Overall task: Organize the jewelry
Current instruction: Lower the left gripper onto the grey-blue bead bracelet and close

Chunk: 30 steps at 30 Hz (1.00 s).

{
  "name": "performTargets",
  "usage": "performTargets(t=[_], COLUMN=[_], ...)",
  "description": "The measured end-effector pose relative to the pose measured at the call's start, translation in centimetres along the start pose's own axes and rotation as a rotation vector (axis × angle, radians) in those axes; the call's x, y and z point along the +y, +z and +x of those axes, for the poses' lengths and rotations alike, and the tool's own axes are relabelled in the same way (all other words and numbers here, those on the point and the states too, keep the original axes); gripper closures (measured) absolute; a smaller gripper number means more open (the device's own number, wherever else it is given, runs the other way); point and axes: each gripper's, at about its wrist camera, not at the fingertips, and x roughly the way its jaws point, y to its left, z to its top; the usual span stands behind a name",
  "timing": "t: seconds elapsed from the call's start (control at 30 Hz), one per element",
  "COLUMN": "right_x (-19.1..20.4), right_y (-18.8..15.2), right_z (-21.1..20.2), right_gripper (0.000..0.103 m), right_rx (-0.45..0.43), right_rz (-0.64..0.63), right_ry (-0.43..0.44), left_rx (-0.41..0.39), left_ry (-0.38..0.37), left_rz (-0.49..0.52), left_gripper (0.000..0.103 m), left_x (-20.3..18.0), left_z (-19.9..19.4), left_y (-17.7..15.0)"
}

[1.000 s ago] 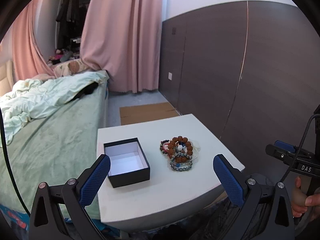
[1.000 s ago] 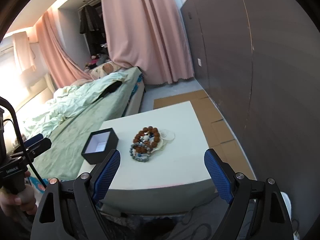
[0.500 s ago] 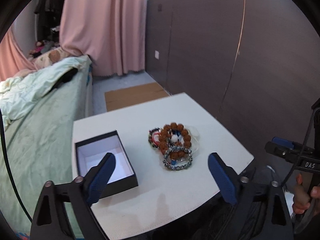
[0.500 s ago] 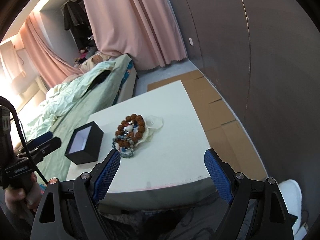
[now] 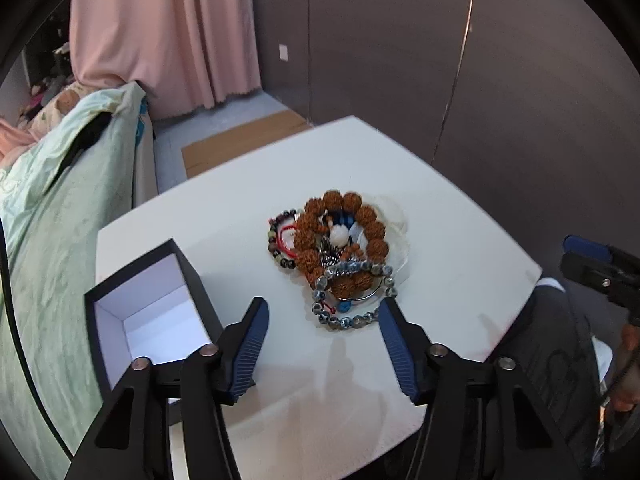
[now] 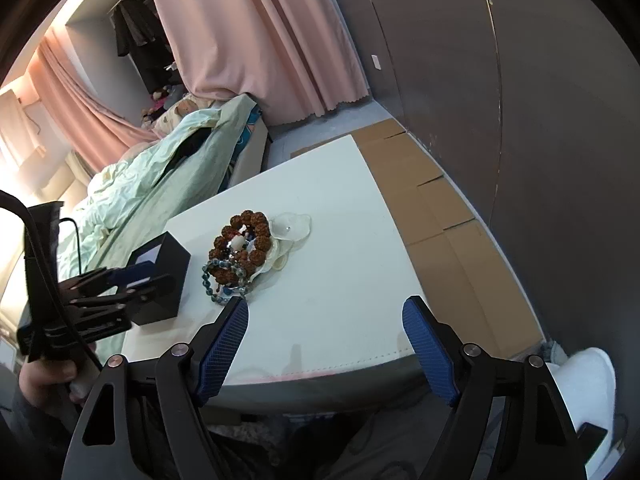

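A pile of bead bracelets point(image 5: 340, 248) lies on a white table point(image 5: 460, 232): big brown beads, a grey-blue bead strand point(image 5: 352, 300), a dark bead strand and red cord. An open black box point(image 5: 148, 312) with a white inside stands left of the pile. My left gripper point(image 5: 320, 320) is open and empty, just short of the grey-blue strand. In the right wrist view the pile point(image 6: 240, 248) and the box point(image 6: 164, 272) show, with my right gripper point(image 6: 324, 320) open and empty over the table's near edge, and the left gripper point(image 6: 120, 284) beside the box.
A bed with a pale green quilt point(image 5: 52, 208) runs along the table's left side. A dark panelled wall point(image 5: 500, 80) stands behind and right. Cardboard sheets point(image 6: 432, 208) lie on the floor by the wall. Pink curtains point(image 5: 168, 40) hang at the back.
My left gripper has moved forward and down toward the bracelet pile, and its jaws have narrowed. My right gripper has come a little closer to the table, still open.
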Motion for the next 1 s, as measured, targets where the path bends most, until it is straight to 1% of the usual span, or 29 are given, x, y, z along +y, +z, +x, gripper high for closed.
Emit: performTargets(t=[0.07,0.27,0.33,0.37,0.43,0.47,0.5,0.57,0.6,0.83,1.0], right_x=[-0.1,-0.7,-1.0,-1.1,-1.1,-1.1,-1.1,-1.0,-0.9,-0.2,0.4], right_y=[0.1,0.0,-0.1,0.0,0.0,0.0,0.0,0.0,0.1,0.3,0.5], right_z=[0.3,0.4,0.5,0.6,0.6,0.6,0.5,0.6,0.7,0.7,1.0], right_gripper=[0.023,0.023,0.023,0.023,0.023,0.023,0.023,0.023,0.023,0.023,0.023], right_rx=[0.006,0.007,0.011,0.013,0.014,0.013,0.012,0.012,0.014,0.013,0.015], right_rz=[0.001,0.013,0.020,0.022,0.024,0.025,0.024,0.023,0.023,0.012,0.012], right_ry=[-0.005,-0.006,-0.007,-0.007,-0.006,-0.005,-0.004,0.000,0.001,0.011,0.029], left_rx=[0.029,0.089,0.103,0.105,0.098,0.094,0.094,0.087,0.075,-0.016,-0.060], left_ry=[-0.003,-0.002,-0.004,0.010,0.002,-0.010,-0.022,-0.050,-0.051,-0.083,-0.105], left_rz=[-0.002,-0.003,-0.004,-0.001,-0.005,-0.015,-0.023,-0.041,-0.039,-0.036,-0.040], left_gripper=[0.052,0.052,0.059,0.063,0.070,0.084,0.100,0.101,0.103,0.103,0.103], left_x=[0.1,0.2,0.2,0.2,0.3,0.5,0.7,1.1,1.1,1.1,1.1], left_z=[1.0,3.7,4.2,4.5,4.4,4.3,4.2,4.0,3.7,0.8,-1.0], left_y=[0.1,0.0,0.0,0.0,0.1,0.1,0.2,0.4,0.5,1.2,1.5])
